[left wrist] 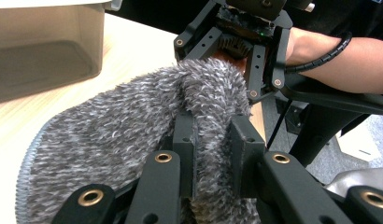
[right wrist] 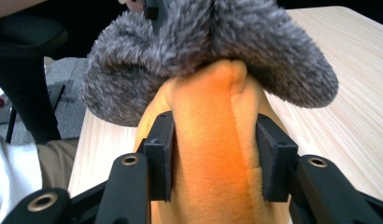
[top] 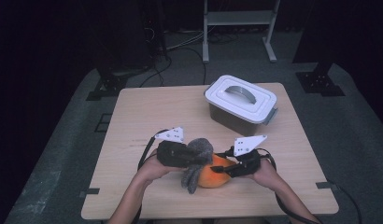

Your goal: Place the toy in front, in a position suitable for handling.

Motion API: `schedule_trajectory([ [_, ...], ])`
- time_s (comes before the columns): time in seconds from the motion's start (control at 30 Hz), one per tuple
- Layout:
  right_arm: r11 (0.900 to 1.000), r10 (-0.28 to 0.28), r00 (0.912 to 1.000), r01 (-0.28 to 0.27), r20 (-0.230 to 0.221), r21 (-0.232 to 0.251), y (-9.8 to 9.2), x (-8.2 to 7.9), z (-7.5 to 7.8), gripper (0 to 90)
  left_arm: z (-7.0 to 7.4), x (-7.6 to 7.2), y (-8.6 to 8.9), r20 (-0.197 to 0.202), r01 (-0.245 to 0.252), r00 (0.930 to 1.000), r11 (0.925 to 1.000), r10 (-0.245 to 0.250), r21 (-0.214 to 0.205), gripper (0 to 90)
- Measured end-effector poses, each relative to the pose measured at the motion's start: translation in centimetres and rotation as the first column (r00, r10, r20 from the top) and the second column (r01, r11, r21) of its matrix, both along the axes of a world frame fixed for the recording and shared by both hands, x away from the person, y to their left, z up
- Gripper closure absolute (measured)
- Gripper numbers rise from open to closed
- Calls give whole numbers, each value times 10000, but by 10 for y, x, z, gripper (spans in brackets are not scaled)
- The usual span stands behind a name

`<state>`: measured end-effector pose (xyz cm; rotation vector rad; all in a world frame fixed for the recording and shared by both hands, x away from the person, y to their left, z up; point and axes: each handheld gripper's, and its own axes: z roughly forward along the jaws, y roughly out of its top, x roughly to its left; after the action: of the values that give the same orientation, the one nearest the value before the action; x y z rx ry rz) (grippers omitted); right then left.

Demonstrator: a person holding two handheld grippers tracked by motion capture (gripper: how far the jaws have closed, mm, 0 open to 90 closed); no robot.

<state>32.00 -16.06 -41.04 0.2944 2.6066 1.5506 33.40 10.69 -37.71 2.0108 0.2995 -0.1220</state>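
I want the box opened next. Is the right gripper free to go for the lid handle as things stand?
Probably not yet. The right gripper is shut on the orange plush. The table between it and the lid handle looks bare, so only that hold hinders it.

No legible text, labels, brands, numbers or signs in any view. White-lidded container (top: 241, 105) at upper right of high view: lid plain, no readable marking.

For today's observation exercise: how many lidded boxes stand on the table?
1. The box, with its white lid shut, stands at the far right of the table, beyond the two grippers holding the soft toy. Nothing suggests another is hidden.
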Motion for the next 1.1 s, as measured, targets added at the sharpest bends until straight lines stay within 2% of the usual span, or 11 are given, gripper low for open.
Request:
schedule_trajectory([
  [0.43,9999,-73,9999,74,-107,103,-25,1,-8,530,-12,6,-2,-246,-82,9997,9997,87,208,747],
  [0.63,9998,-162,9998,163,-147,79,-31,1,-9,516,-12,7,-8,-229,-18,9997,9997,24,247,746],
  [0.73,9994,-311,9990,315,-307,121,-31,1,-8,450,-11,8,-11,-177,-63,9998,9996,68,278,746],
  [0.8,9989,-453,9976,458,-519,92,-29,0,-5,371,-10,10,-13,-80,-46,10000,9992,50,388,746],
  [0.83,9982,-592,9971,592,-480,0,-28,-1,-2,328,-9,10,-14,-46,-42,10000,9992,44,401,746],
  [0.97,9967,-804,9966,806,-194,89,-24,-7,6,268,-7,10,-22,-8,95,10000,9991,-95,402,746],
  [1.03,9967,-812,9966,813,-126,53,-20,-8,8,278,-6,8,-27,54,164,9998,9989,-166,444,746],
  [1.1,9952,-934,9956,935,40,-277,-18,-8,6,321,-5,8,-28,135,163,9998,9984,-171,542,746],
])
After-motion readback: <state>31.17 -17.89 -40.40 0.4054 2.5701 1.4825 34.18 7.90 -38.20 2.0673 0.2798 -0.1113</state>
